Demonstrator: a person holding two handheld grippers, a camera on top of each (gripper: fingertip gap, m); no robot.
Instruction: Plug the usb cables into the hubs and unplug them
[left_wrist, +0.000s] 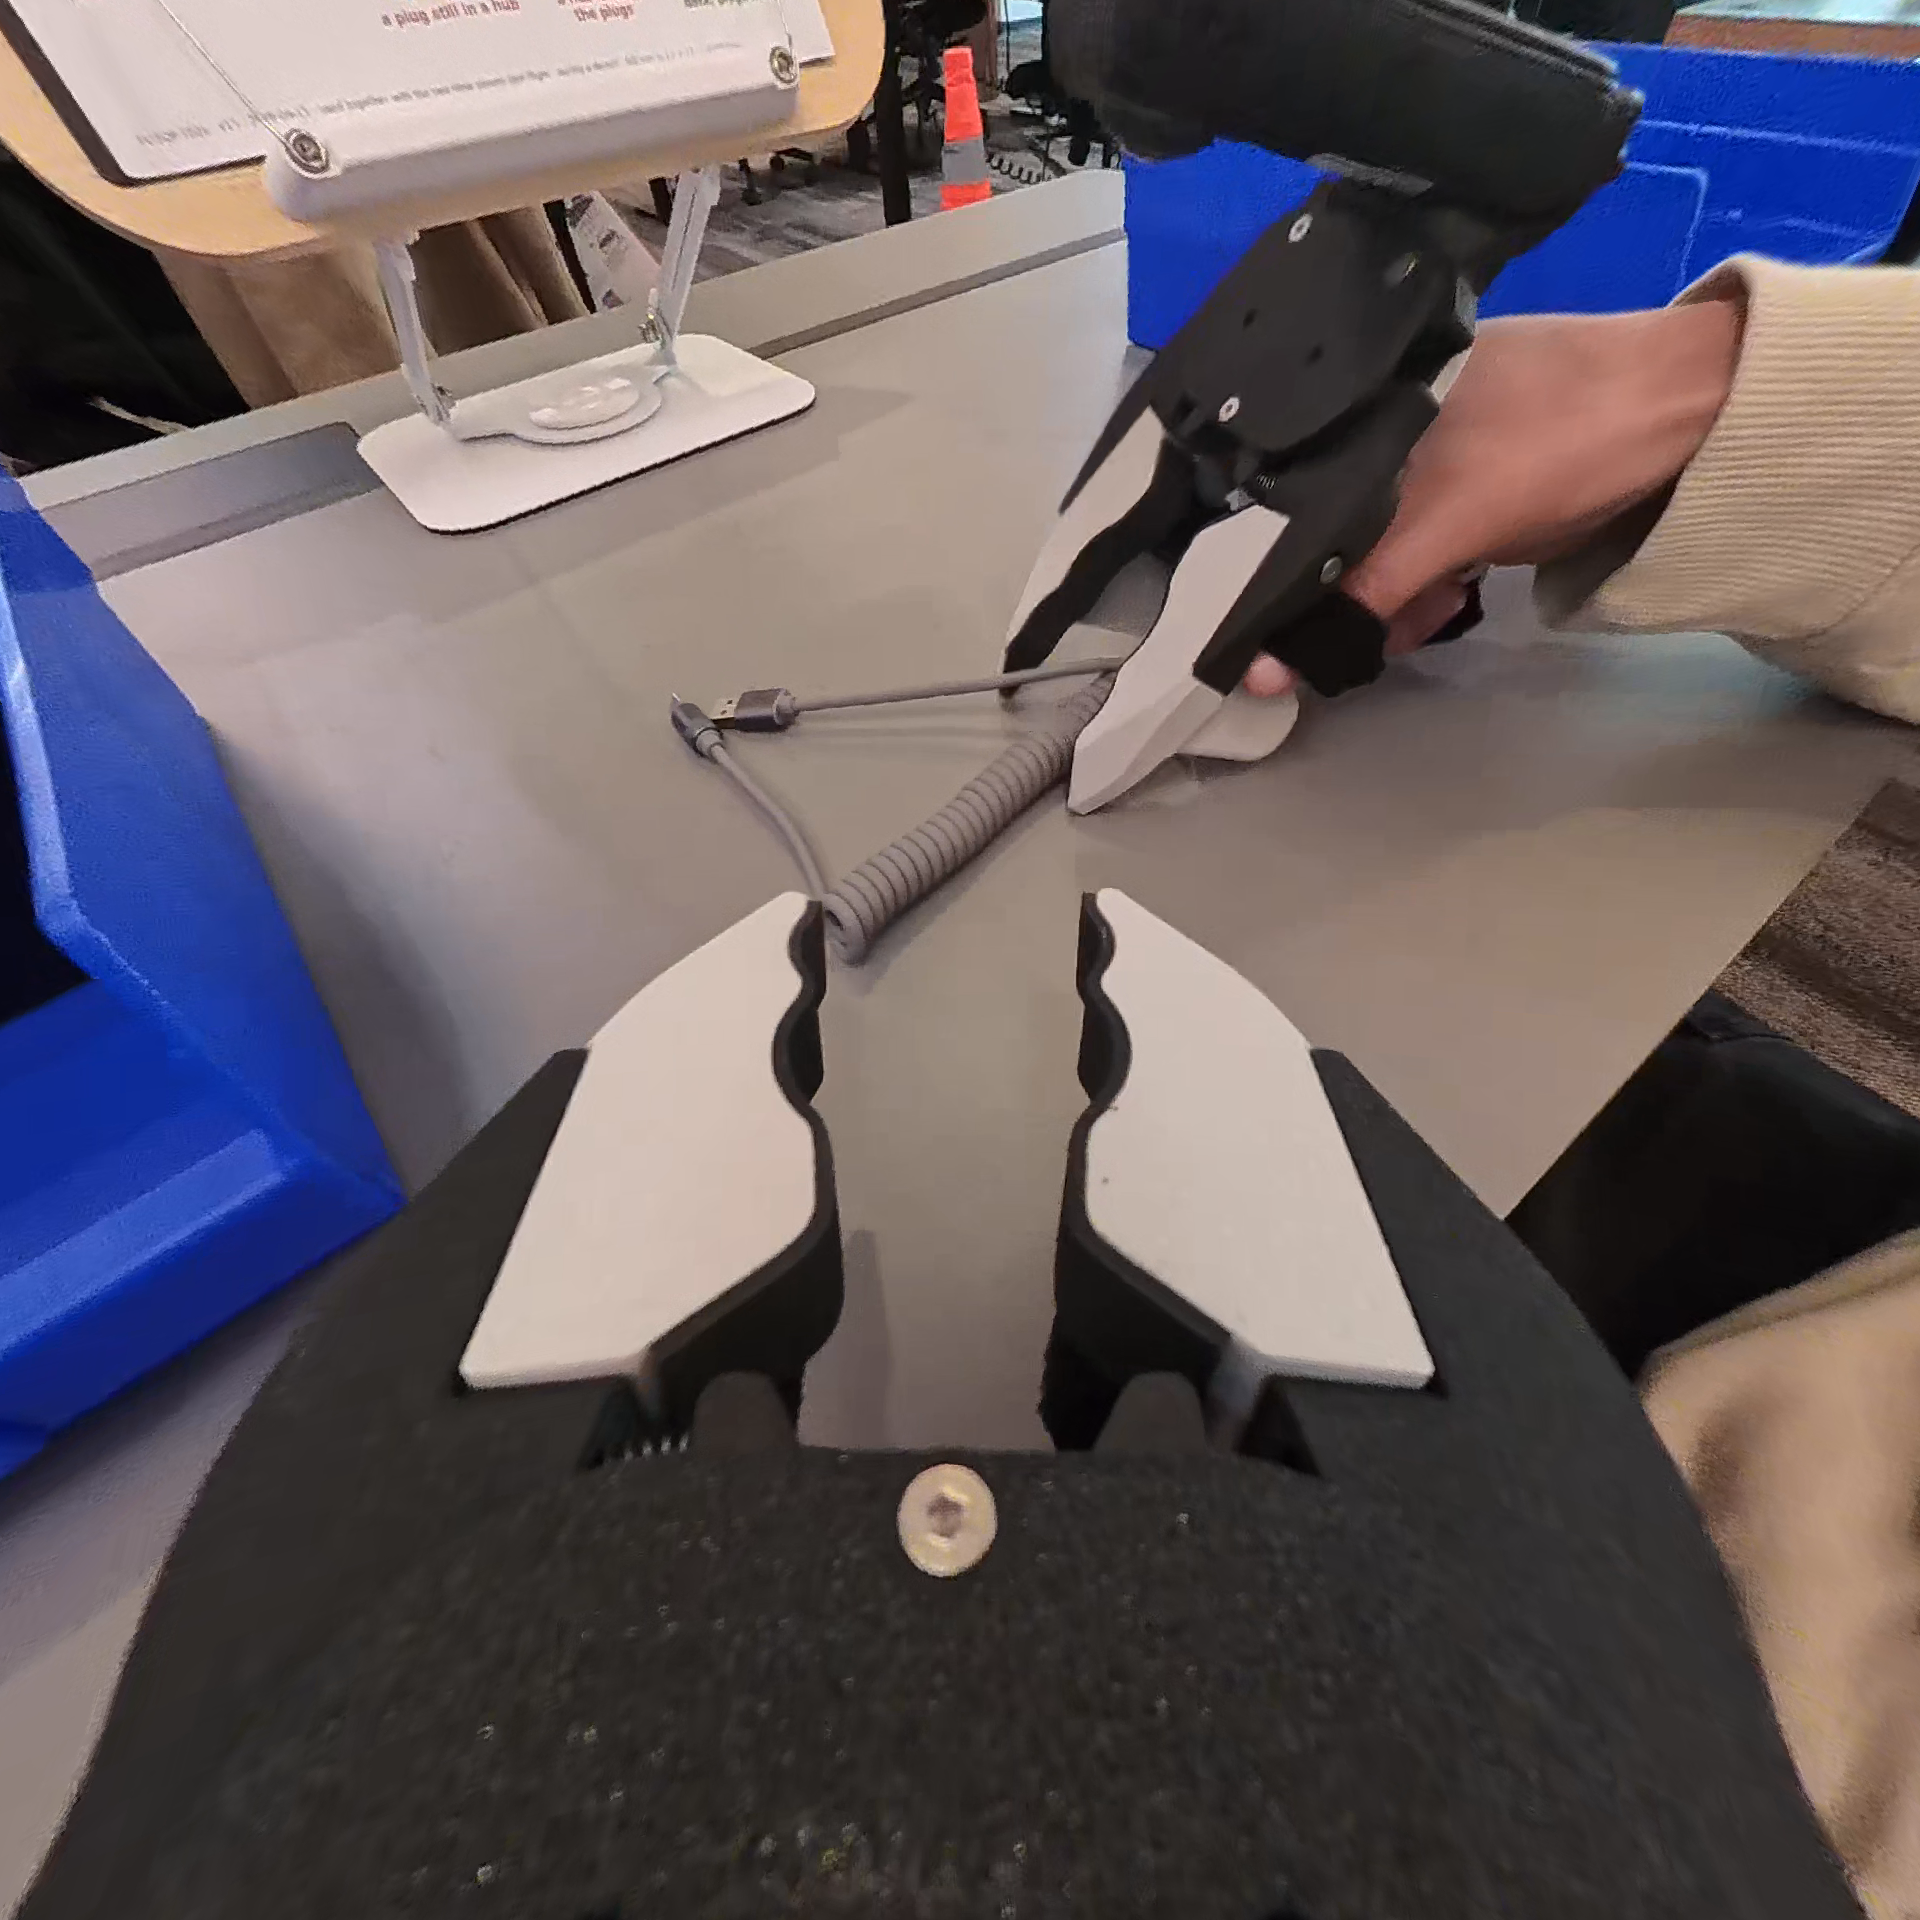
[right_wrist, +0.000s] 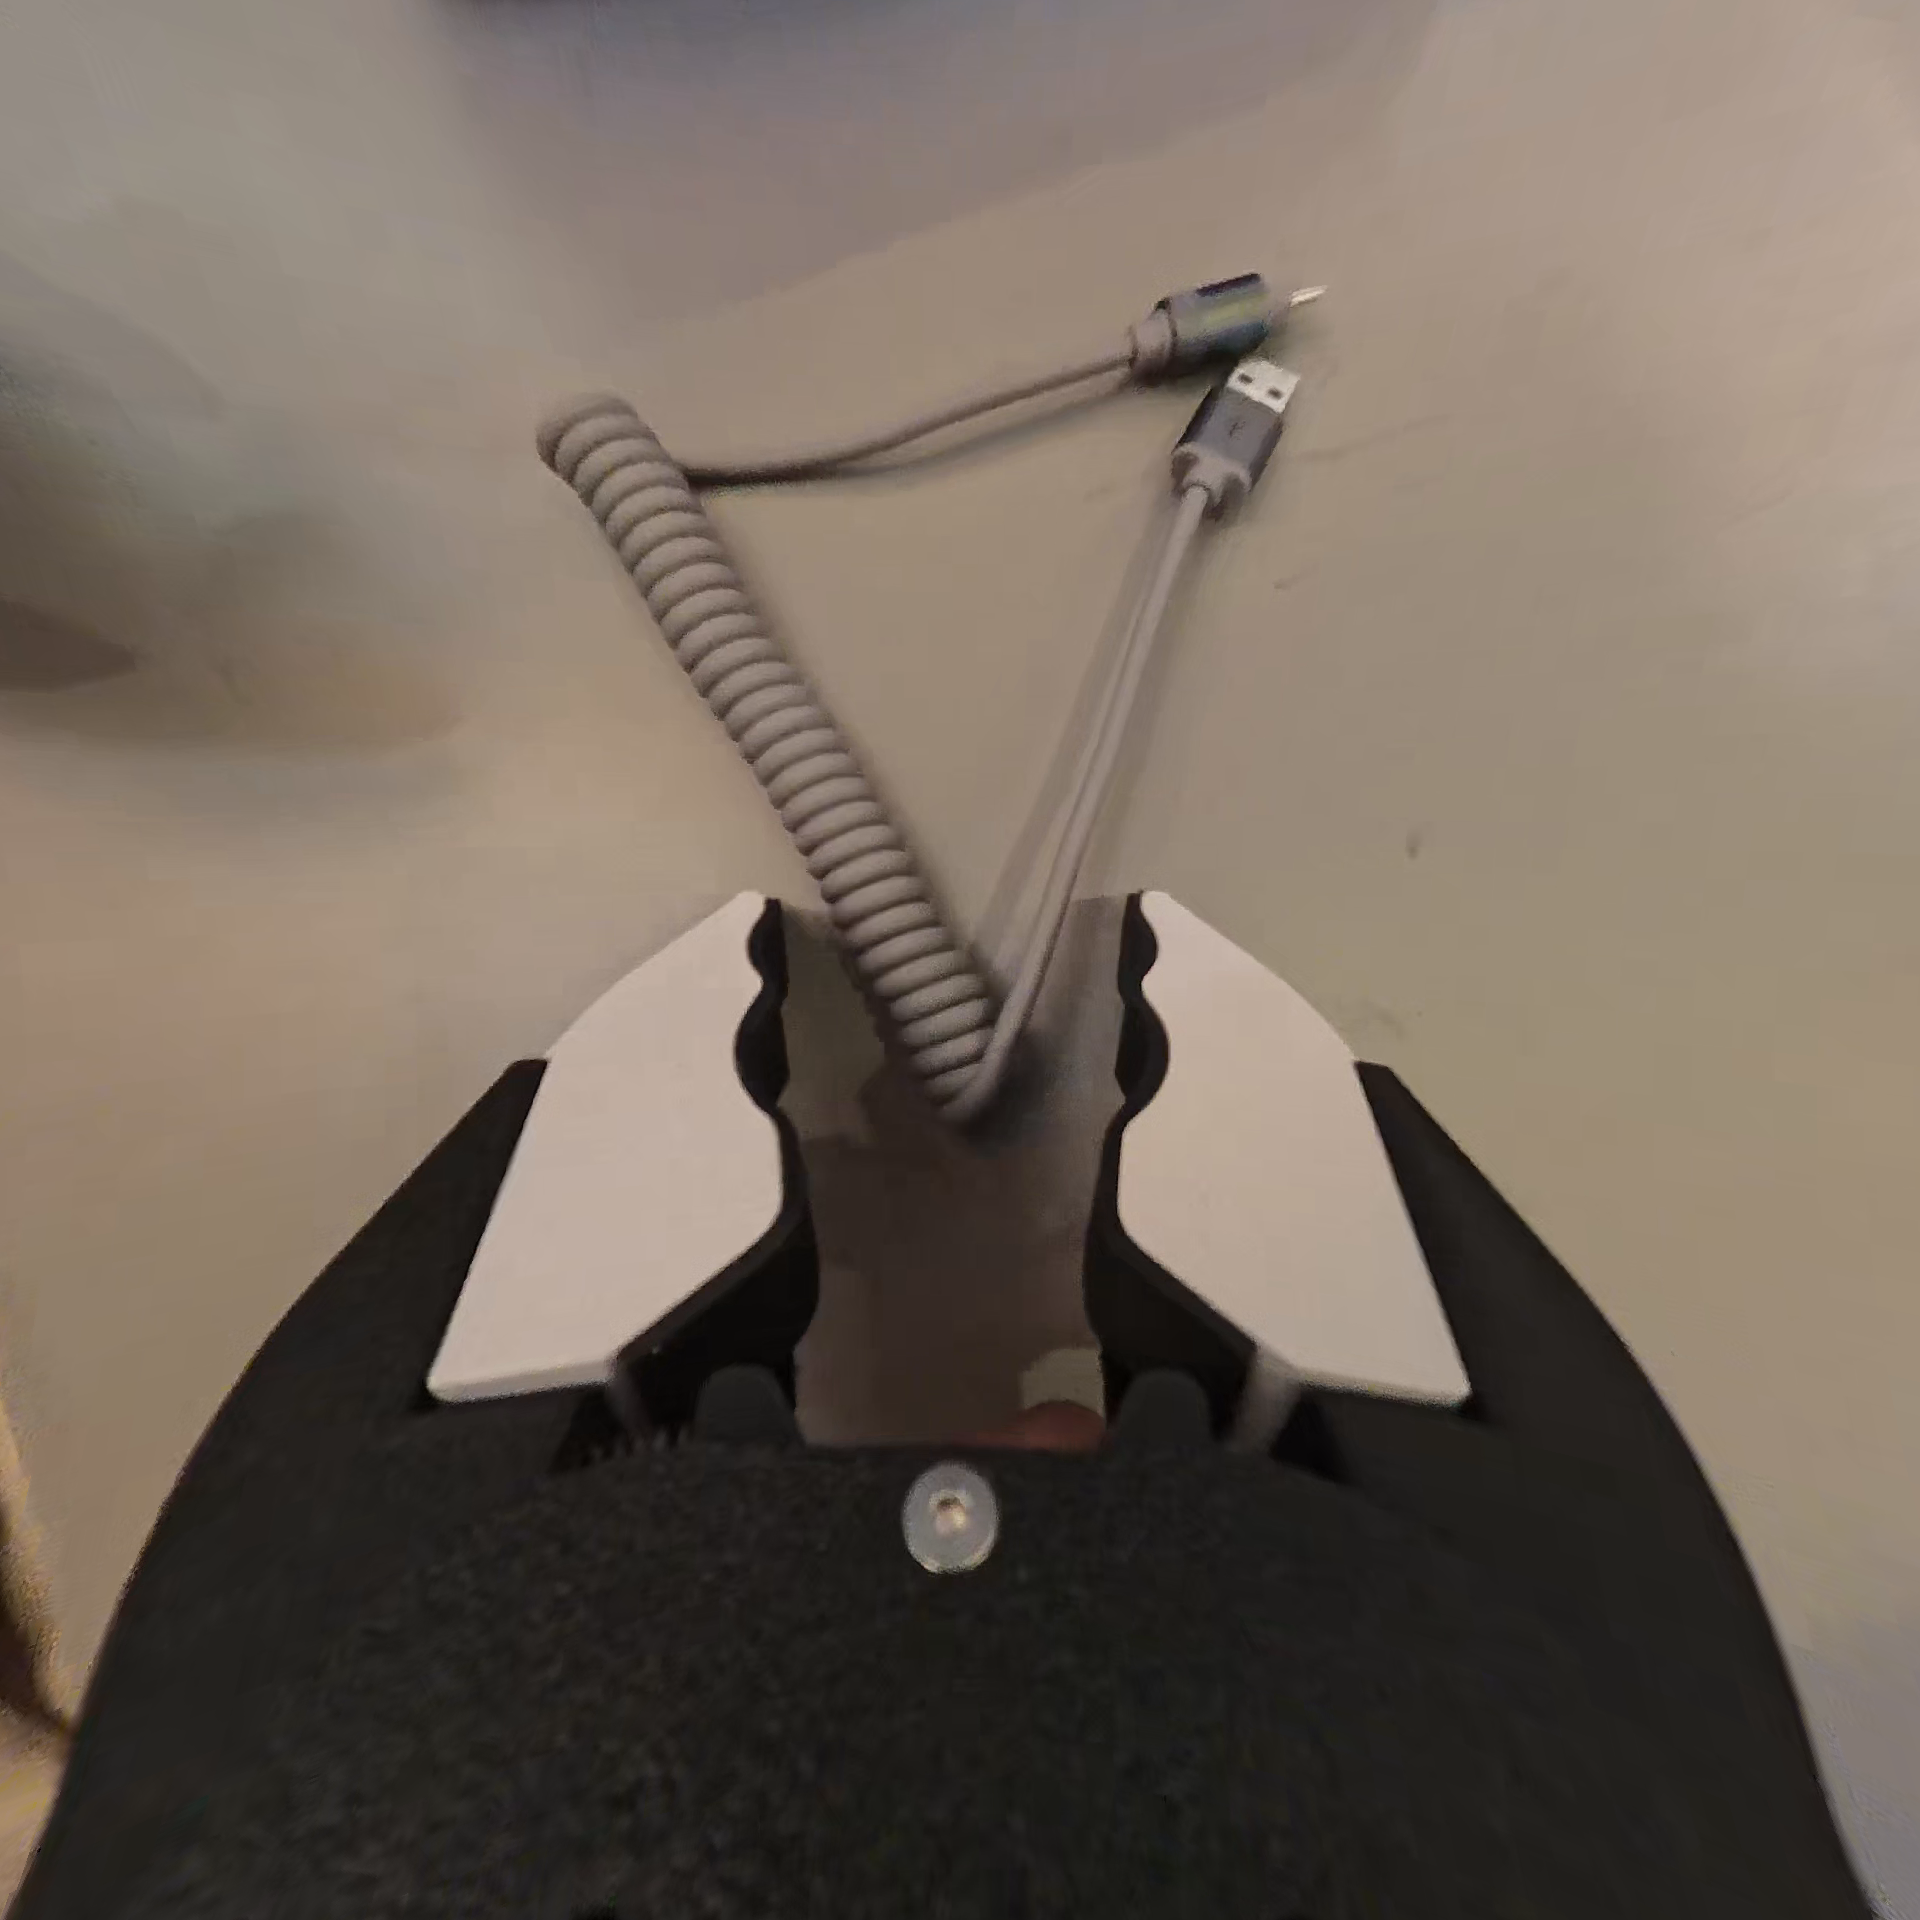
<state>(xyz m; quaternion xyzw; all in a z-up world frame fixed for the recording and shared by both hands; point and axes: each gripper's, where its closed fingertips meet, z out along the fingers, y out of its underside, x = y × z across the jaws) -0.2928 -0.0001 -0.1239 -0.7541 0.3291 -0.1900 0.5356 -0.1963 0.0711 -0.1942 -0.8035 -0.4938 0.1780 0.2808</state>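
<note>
A grey USB cable with a coiled middle (left_wrist: 935, 831) lies in a V on the grey table. Its USB-A plug (left_wrist: 753, 707) and a smaller plug (left_wrist: 688, 722) lie side by side, unplugged. My left gripper (left_wrist: 951, 914) is open and empty, its left fingertip beside the near end of the coil. My right gripper (left_wrist: 1055, 732) is open, its tips down at the table astride the cable's far bend. In the right wrist view the gripper (right_wrist: 953, 914) is open with the coil's bend (right_wrist: 966, 1091) between the fingers; both plugs (right_wrist: 1242, 416) lie ahead. A white flat object (left_wrist: 1242, 732) lies under it, partly hidden.
A blue bin (left_wrist: 156, 1039) stands close on the left and another (left_wrist: 1766, 208) at the back right. A white stand (left_wrist: 582, 416) holding a printed sheet is at the back left. The table edge (left_wrist: 1683, 1029) runs on the right, with a dark bag (left_wrist: 1714, 1164) beyond.
</note>
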